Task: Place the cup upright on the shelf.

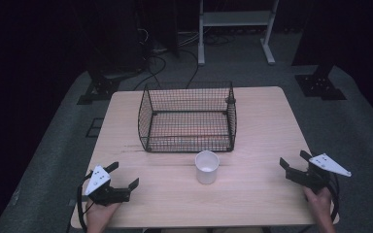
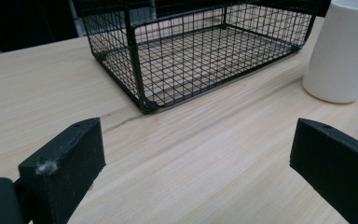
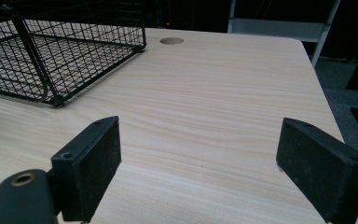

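On the tabletop (image 1: 267,121), a white cup (image 1: 207,167) stands outside the wire basket (image 1: 188,116); left gripper (image 1: 120,180) and right gripper (image 1: 294,163), fingers spread, hold nothing; the work looks unstarted.

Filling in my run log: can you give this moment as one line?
left gripper: open, nothing held | right gripper: open, nothing held | white cup: upright on table, before wire basket | basket: empty

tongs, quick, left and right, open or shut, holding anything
Left tongs: open, holding nothing, above bare table.
Right tongs: open, holding nothing.
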The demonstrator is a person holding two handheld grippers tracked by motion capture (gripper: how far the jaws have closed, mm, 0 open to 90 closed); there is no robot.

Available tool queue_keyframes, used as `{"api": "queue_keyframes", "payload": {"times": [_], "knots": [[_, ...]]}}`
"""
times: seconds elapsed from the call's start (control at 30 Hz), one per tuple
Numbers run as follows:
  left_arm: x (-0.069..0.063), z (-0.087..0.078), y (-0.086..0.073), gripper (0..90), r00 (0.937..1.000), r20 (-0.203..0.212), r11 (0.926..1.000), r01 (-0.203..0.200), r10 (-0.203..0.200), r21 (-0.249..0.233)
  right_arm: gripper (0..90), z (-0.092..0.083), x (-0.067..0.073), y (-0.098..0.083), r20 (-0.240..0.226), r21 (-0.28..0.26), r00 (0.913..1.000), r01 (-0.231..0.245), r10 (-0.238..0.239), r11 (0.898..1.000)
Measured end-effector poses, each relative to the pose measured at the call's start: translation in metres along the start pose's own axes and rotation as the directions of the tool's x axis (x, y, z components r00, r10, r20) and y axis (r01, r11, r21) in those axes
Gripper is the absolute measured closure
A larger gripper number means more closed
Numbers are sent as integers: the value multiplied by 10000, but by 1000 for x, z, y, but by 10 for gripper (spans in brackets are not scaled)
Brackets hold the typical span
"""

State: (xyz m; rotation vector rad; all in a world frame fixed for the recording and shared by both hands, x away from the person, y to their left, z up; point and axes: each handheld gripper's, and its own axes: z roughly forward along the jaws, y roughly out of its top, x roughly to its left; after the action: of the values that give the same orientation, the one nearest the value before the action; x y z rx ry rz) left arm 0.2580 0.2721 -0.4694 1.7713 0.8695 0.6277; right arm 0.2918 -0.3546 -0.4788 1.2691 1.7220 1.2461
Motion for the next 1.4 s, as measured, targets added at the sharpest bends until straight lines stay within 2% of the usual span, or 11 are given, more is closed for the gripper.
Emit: {"api": "queue_keyframes", "payload": {"times": [0.43,0.63,0.83,0.87,1.0,1.33,1.4], "knots": [[-13,6,10,24,9976,552,9991,-417,416,2,130,0,0,0,19,47,10000,61,-61,10000],[-24,10,19,24,9937,913,9977,-629,651,-267,130,1,1,0,21,75,9999,150,-150,9999],[-30,14,23,24,9900,1093,9960,-873,886,-173,130,1,1,0,26,78,9999,105,-106,9999],[-32,16,25,24,9874,1255,9954,-947,961,-173,130,1,1,0,29,81,9999,111,-112,9999],[-34,18,28,25,9848,1362,9941,-1068,1082,-177,130,1,1,0,27,82,9999,112,-112,9999],[-50,34,40,24,9669,1938,9851,-1716,1661,118,130,1,1,0,23,89,9999,132,-133,9999],[-51,35,41,25,9654,1992,9847,-1740,1685,106,130,1,1,0,17,93,9999,137,-137,9999]]}}
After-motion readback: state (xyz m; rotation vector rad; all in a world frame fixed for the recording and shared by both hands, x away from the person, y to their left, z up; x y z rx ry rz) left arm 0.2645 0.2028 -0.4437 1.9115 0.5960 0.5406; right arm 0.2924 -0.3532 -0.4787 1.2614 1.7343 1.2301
